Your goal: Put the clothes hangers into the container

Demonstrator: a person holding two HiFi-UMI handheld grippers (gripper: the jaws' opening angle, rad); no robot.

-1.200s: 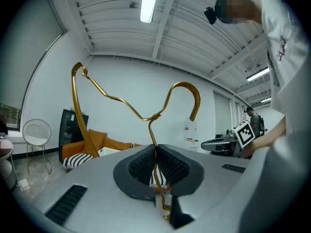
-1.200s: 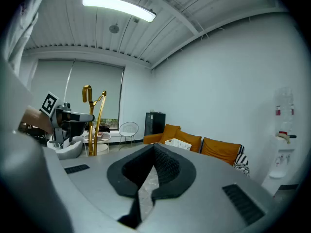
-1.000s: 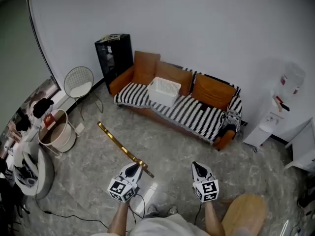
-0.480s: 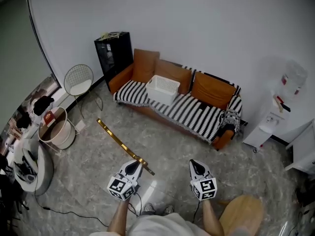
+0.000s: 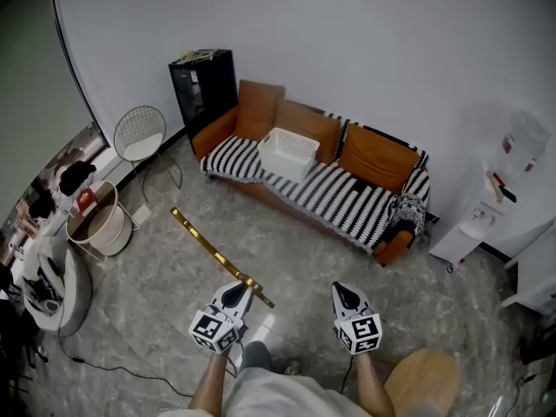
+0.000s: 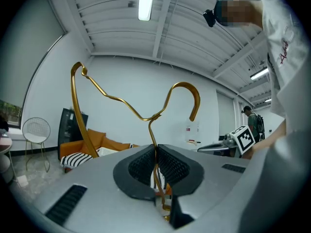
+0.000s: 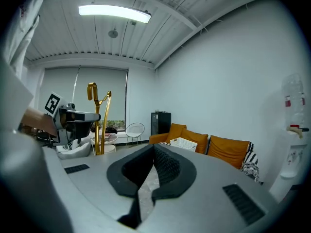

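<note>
A gold wire clothes hanger [image 5: 208, 252] sticks out up and to the left over the floor, held near its neck by my left gripper [image 5: 236, 295]. In the left gripper view the hanger [image 6: 116, 101] rises between the pads, with my left gripper [image 6: 156, 152] shut on its wire. My right gripper [image 5: 341, 294] hovers beside it, shut, with nothing in it [image 7: 153, 152]. The white slatted basket [image 5: 287, 155] sits on the striped sofa [image 5: 347, 194] ahead; the right gripper view shows the basket [image 7: 183, 143] too.
A black cabinet [image 5: 201, 85] stands left of the sofa. A white wire chair [image 5: 141, 137] and a round tub [image 5: 100, 226] are at the left. A water dispenser [image 5: 499, 189] stands at the right, and a round wooden stool [image 5: 421, 385] sits near my right arm. A cable [image 5: 104, 367] lies on the floor.
Both grippers keep their pose and the hanger stays held. The view has shifted slightly, with the grippers a little lower against the floor.
</note>
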